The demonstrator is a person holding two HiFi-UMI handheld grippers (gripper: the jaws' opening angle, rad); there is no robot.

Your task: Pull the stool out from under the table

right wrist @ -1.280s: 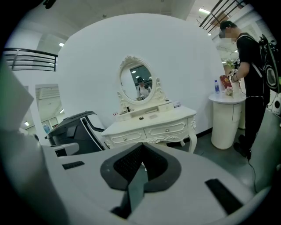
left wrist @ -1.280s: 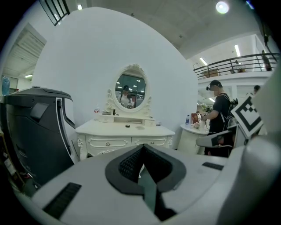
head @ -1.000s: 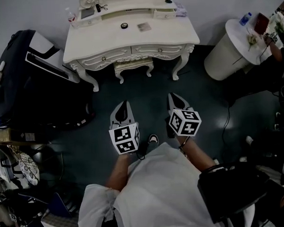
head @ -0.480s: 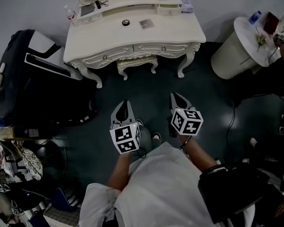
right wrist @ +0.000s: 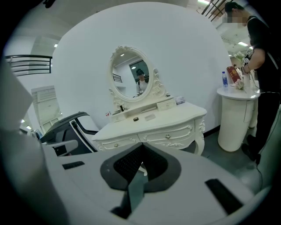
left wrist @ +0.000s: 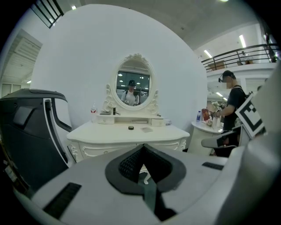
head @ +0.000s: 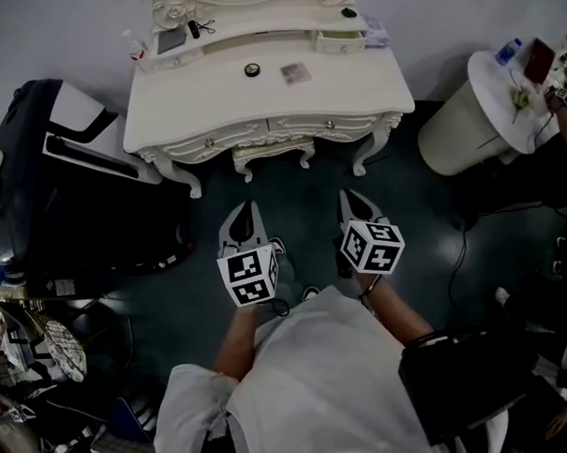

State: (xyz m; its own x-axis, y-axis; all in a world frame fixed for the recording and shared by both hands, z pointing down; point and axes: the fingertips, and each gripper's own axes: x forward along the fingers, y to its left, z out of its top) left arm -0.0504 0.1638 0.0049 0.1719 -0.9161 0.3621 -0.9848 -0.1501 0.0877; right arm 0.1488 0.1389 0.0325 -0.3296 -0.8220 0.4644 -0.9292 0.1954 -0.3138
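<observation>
The cream stool (head: 273,156) is tucked under the cream dressing table (head: 353,96), with only its front rail and curved legs showing. Both grippers hang over the dark floor in front of it, side by side and pointing at the table. Neither touches the stool. My left gripper (head: 247,206) is shut and holds nothing. My right gripper (head: 349,194) is likewise shut and empty. In the left gripper view the table (left wrist: 109,134) stands ahead beyond the closed left gripper (left wrist: 142,148). The right gripper view shows the table (right wrist: 175,118) ahead of the right gripper (right wrist: 142,148).
A large black and white chair (head: 56,174) stands close to the table's left end. A white round pedestal (head: 466,114) with bottles stands at the right, a person beside it. A cable (head: 453,251) runs over the floor on the right. Small items and a mirror sit on the tabletop.
I have come closer to the dressing table, which now looks larger and nearer. Both grippers moved forward with me, still shut and side by side.
</observation>
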